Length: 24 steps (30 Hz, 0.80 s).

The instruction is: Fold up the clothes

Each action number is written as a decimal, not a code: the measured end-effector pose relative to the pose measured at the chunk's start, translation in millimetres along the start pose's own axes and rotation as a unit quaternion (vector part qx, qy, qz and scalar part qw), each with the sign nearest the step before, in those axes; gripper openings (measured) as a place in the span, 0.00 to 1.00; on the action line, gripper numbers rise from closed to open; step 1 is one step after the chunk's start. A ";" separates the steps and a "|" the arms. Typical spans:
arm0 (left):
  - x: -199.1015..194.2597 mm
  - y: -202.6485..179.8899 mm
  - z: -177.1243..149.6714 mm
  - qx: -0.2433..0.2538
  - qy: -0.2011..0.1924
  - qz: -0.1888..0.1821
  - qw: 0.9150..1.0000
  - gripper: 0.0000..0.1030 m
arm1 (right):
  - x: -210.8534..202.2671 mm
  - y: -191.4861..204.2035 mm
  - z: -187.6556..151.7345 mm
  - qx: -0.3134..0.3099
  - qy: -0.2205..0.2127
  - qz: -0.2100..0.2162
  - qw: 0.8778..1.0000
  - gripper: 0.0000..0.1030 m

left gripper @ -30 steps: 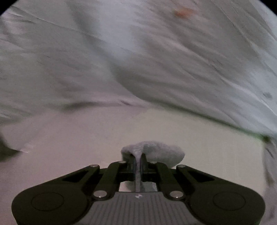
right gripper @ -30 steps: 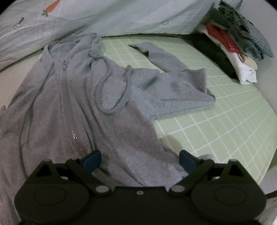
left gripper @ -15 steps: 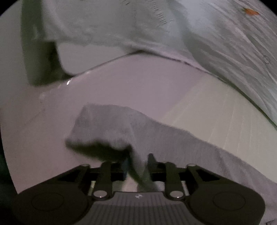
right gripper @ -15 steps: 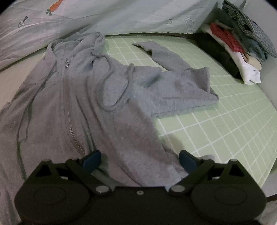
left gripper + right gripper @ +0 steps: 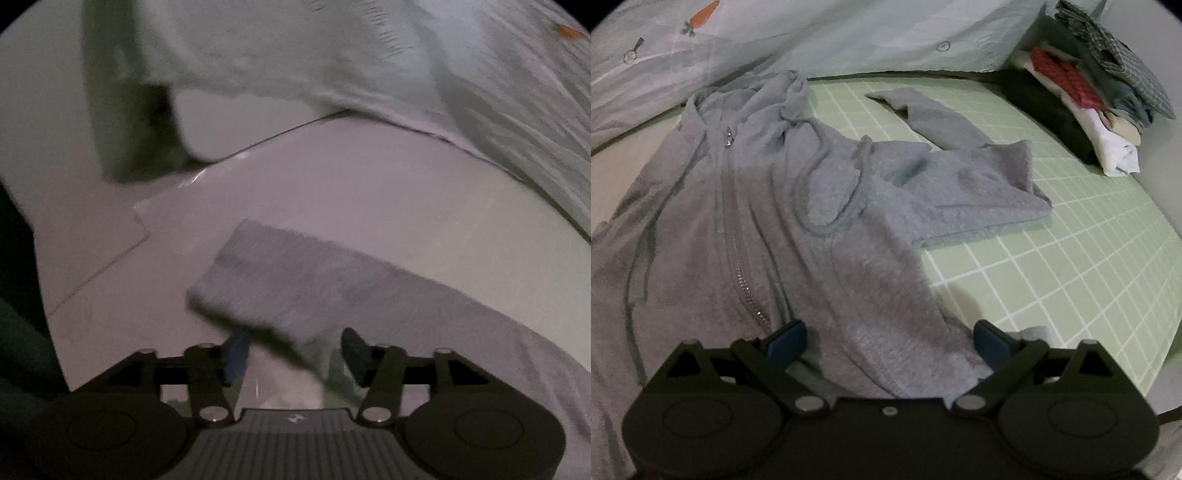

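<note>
Still unfolded, the grey hoodie (image 5: 746,229) sprawls across the green grid mat's (image 5: 1071,258) left side. Its left sleeve (image 5: 295,280) may slump crooked, since the left gripper (image 5: 291,354) has just been opening with cloth loose between its jaws. The right gripper (image 5: 890,339) hangs released over the hem.

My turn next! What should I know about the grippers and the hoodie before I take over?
Left gripper: jaws have just been opening and stand apart; the grey sleeve cuff lies loose between them, let go.
Right gripper: open, low over the hoodie's hem, gripping nothing.
Hoodie: flat, zip up, on the green mat; its other sleeve is bent across the mat.
Folded pile: at the mat's far corner.
Done: hoodie spread, one sleeve laid out.
Left: fold both sleeves in, fold the body, stack it.
</note>
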<state>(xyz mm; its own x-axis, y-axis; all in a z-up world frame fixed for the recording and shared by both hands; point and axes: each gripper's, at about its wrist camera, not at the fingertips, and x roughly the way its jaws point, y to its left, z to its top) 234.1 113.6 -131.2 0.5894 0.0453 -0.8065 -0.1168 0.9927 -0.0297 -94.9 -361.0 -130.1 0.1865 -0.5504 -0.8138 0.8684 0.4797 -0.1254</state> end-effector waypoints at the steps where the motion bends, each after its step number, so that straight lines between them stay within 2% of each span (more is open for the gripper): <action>1: -4.8 -6.4 1.6 0.008 -0.006 -0.007 1.000 0.66 | -1.9 -2.0 0.3 0.003 -0.003 0.004 1.000 0.95; 5: -28.1 -41.8 -4.5 0.045 -0.024 -0.041 0.998 0.75 | -14.5 -18.0 1.7 0.036 -0.033 0.031 0.998 0.95; 9: -52.3 -82.0 -29.5 0.088 -0.024 -0.082 0.993 0.81 | -20.3 -41.2 5.8 0.066 -0.054 0.050 0.995 0.95; 14: -87.8 -138.9 -79.9 0.158 -0.010 -0.131 0.979 0.82 | -18.6 -77.2 6.2 0.067 -0.064 0.058 0.994 0.95; 17: -109.2 -172.7 -115.3 0.189 0.001 -0.156 0.969 0.84 | -8.4 -104.4 5.0 0.056 -0.055 0.057 0.995 0.95; 21: -134.0 -215.2 -166.4 0.223 0.023 -0.176 0.958 0.87 | 8.0 -150.4 6.5 0.045 -0.045 0.054 0.996 0.95; 24: -146.3 -240.1 -200.8 0.240 0.035 -0.173 0.955 0.87 | 21.1 -187.6 14.4 0.043 -0.048 0.053 0.997 0.95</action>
<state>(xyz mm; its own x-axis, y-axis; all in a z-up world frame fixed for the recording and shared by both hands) 15.4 -153.7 -124.7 0.4694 -0.2858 -0.8355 0.4642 0.8848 -0.0418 -247.2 -472.3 -115.6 0.3183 -0.5652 -0.7611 0.8771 0.4802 0.0102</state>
